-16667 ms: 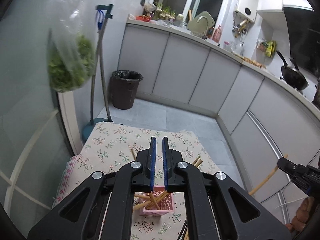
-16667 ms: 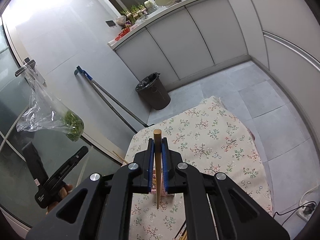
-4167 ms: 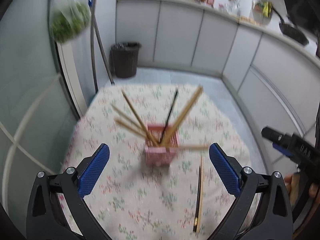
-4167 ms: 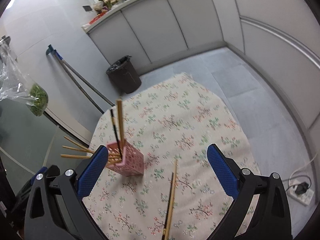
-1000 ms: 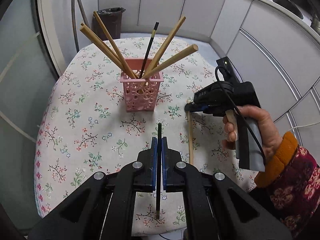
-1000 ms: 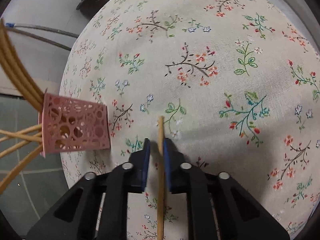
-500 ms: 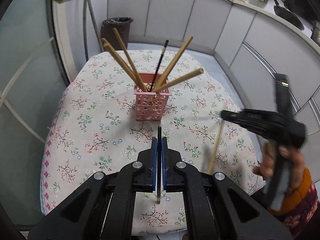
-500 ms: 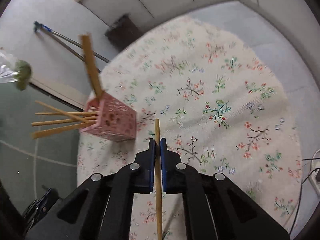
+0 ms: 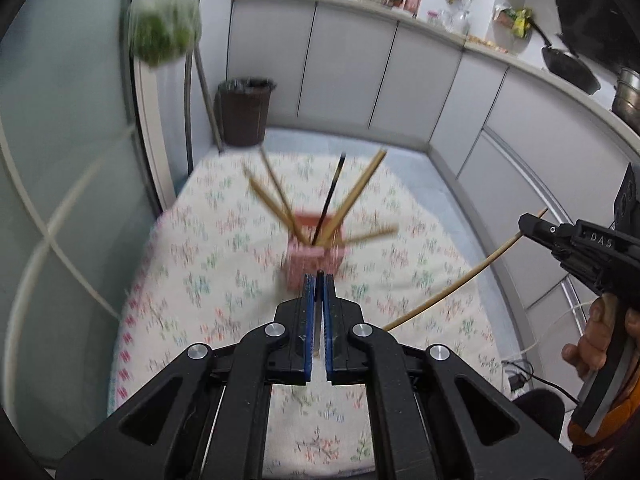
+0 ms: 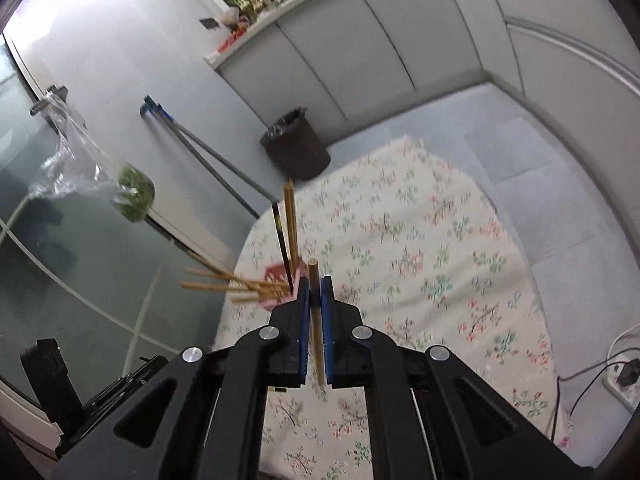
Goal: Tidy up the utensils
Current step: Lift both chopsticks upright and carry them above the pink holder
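A pink perforated holder [image 9: 316,258] stands on the floral tablecloth [image 9: 224,248] with several wooden chopsticks and one black chopstick fanned out of it; it is blurred. My left gripper [image 9: 319,280] is shut on a black chopstick [image 9: 319,275], held above the table just in front of the holder. My right gripper [image 10: 314,284] is shut on a wooden chopstick [image 10: 315,312], raised above the table near the holder [image 10: 276,280]. In the left wrist view the right gripper [image 9: 532,226] is at the far right with its wooden chopstick [image 9: 460,280] slanting down.
The table's edges drop off to a grey tiled floor. A dark bin [image 9: 244,110] and a mop handle [image 10: 200,152] stand beyond the table by the wall. A bag of greens [image 9: 164,36] hangs at the left by a glass door. Cabinets run behind.
Both grippers have lifted away from the table, each with its chopstick. The right gripper has swung up and out to the right in the left wrist view.
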`<state>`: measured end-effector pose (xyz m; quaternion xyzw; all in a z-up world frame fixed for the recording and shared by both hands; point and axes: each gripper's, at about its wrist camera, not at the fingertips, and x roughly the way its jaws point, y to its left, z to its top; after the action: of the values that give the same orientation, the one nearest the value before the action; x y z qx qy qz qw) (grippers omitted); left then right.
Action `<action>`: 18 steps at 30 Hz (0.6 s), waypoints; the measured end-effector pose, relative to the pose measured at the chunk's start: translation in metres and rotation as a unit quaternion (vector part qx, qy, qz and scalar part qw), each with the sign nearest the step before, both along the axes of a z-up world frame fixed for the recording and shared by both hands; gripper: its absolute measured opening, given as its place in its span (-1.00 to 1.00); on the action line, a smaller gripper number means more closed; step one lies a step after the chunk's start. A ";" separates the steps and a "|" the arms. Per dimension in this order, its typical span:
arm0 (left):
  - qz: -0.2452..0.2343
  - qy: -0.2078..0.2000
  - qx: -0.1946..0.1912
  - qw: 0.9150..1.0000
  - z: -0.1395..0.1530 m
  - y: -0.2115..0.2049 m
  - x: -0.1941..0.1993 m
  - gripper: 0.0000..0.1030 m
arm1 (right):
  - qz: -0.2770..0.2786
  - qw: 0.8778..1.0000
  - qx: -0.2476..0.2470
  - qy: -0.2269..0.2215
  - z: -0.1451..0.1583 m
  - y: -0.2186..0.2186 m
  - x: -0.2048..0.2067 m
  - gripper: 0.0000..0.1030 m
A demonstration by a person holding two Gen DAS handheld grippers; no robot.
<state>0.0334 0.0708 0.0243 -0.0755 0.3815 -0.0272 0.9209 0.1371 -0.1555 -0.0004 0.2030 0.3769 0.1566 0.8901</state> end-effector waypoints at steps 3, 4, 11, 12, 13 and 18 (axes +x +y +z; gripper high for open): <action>-0.002 -0.026 0.001 1.000 0.022 -0.001 0.007 -0.93 | -0.008 1.000 0.002 -0.020 0.023 -0.003 0.005 -0.89; -0.003 -0.036 0.003 0.999 0.031 -0.002 0.011 -0.93 | -0.009 1.000 0.003 -0.029 0.033 -0.003 0.007 -0.89; -0.004 -0.088 0.012 0.996 0.073 -0.005 0.032 -0.93 | -0.009 0.997 -0.002 -0.078 0.083 0.003 0.016 -0.89; -0.004 -0.092 0.013 0.996 0.076 -0.006 0.034 -0.93 | -0.006 0.996 -0.004 -0.085 0.090 0.006 0.019 -0.89; -0.003 -0.099 0.014 0.995 0.081 -0.006 0.038 -0.93 | -0.004 0.996 -0.007 -0.090 0.094 0.008 0.022 -0.89; 0.001 -0.112 0.011 0.994 0.091 -0.004 0.062 -0.93 | 0.008 0.995 -0.020 -0.102 0.106 0.023 0.036 -0.89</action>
<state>0.0950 0.0670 0.1149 -0.0616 0.2766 -0.0305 0.9585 0.1727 -0.1323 0.1052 0.1653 0.2889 0.1763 0.9264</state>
